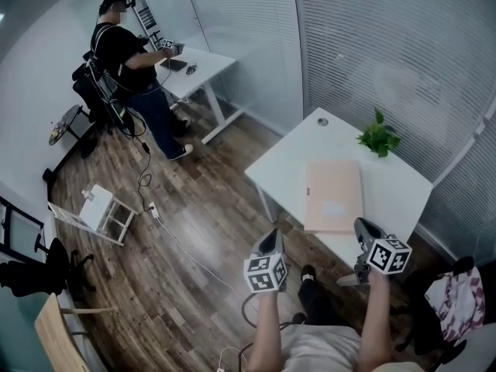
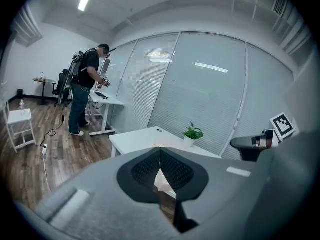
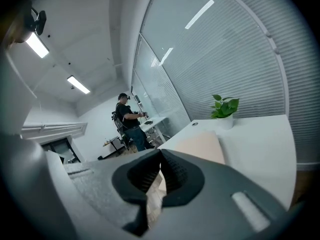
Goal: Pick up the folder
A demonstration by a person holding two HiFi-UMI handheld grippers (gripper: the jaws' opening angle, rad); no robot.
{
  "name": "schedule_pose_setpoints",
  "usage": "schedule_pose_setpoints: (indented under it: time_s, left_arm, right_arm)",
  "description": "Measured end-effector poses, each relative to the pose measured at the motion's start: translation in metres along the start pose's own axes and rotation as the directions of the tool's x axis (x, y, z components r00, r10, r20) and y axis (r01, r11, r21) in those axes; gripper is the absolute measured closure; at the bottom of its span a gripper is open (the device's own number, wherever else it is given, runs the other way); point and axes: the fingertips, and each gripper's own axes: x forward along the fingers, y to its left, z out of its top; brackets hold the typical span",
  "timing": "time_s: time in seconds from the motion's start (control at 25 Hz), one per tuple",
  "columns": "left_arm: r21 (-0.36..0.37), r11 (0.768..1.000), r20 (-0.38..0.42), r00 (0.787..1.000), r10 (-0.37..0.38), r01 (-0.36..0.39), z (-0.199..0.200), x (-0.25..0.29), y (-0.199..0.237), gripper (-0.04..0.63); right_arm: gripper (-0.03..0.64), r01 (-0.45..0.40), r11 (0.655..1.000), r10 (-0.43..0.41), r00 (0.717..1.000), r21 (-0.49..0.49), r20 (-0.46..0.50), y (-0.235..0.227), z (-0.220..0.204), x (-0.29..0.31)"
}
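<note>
Folder (image 1: 334,197), pale beige, lies flat on the white tabletop (image 1: 298,149), near the small plant (image 1: 378,138), on the plant's side toward the person. Both grippers hang beyond the folder from the plant: the left gripper (image 1: 270,237) off the tabletop's edge, the right gripper (image 1: 363,225) at its near corner. The fingers (image 2: 145,171) of each are pressed together, with nothing between them.
</note>
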Motion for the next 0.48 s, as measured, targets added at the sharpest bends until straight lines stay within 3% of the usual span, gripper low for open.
schedule_pose_setpoints:
  time_s: [0.2,0.48]
  left_arm:
    - [0.024,1.000,-0.004,1.000,0.005,-0.005,0.016,0.023,0.005,0.588]
    - [-0.026,0.997,0.020,0.997,0.071,-0.070,0.046,0.055,0.039,0.588]
  right_arm:
    - [0.617,0.045,0.998,-0.046,0.998,0.039,0.036,-0.019,0.019,0.029]
    - [0.618,0.048,0.998,-0.050,0.996,0.041,0.068,-0.032,0.051,0.064]
